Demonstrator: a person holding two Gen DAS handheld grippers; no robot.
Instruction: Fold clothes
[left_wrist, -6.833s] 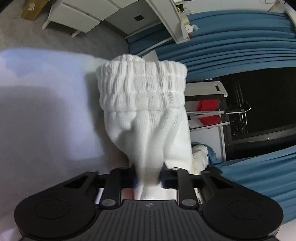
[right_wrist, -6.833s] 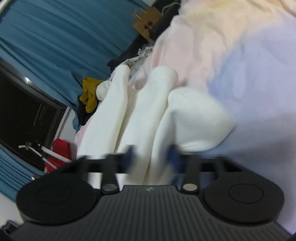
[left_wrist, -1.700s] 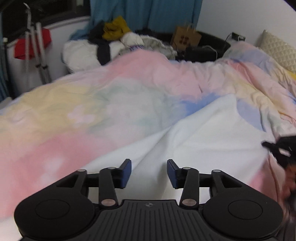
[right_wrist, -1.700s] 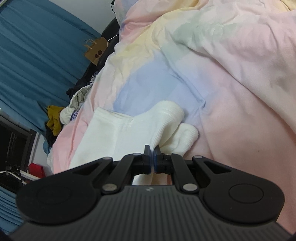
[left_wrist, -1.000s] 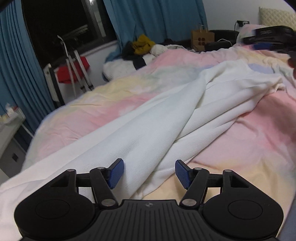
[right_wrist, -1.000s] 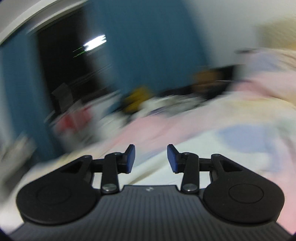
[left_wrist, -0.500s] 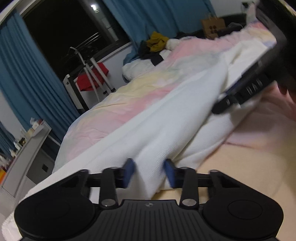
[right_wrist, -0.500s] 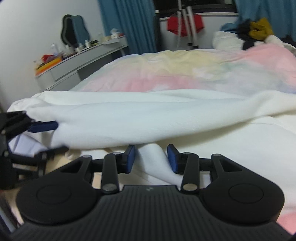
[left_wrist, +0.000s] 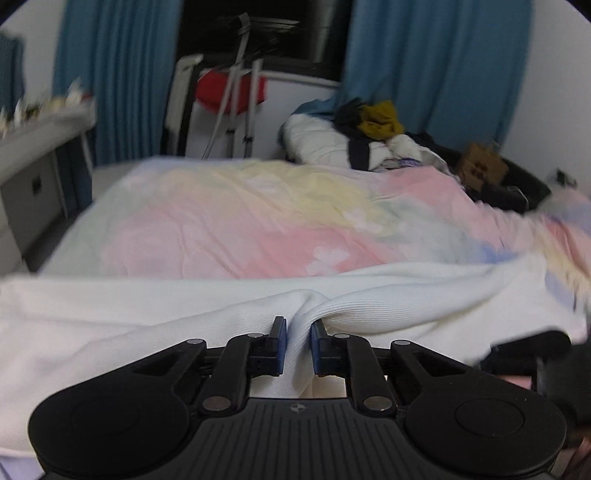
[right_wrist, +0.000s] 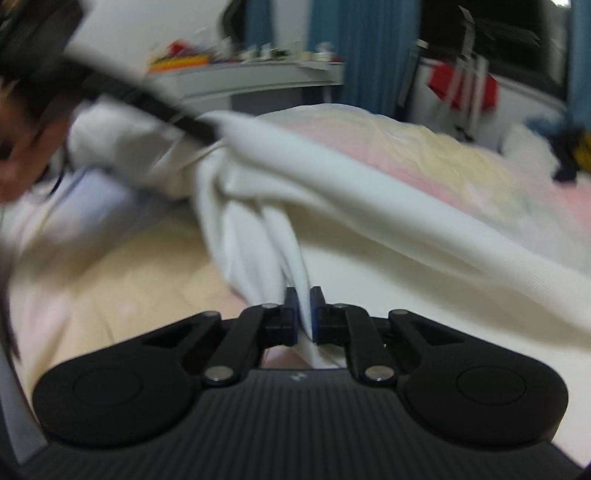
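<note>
No container showed clearly in either view; a brown cardboard box stood at the far right corner of the bed, its contents hidden.

The left gripper was clamped on a bunched fold of the white garment, the ribbed cloth pinched between its blue pads and spilling down behind them. From that pinch the garment ran in a long band along the near edge of the bed, out to both sides. In the right wrist view, the right gripper was closed on a thin hanging pleat of the same white garment, the jaws nearly together with only the cloth between. From there the fabric rose up and away to the left, where a blurred dark shape touched its upper end; what that shape was could not be told.

The bed was covered with a pastel duvet in pink, yellow and pale blue. A pile of clothes, white, dark and mustard, lay at the bed's far edge. Behind it hung blue curtains beside a dark window. A red cloth hung on a rack beyond the bed, and a cluttered white counter stood past the bed's left edge.
</note>
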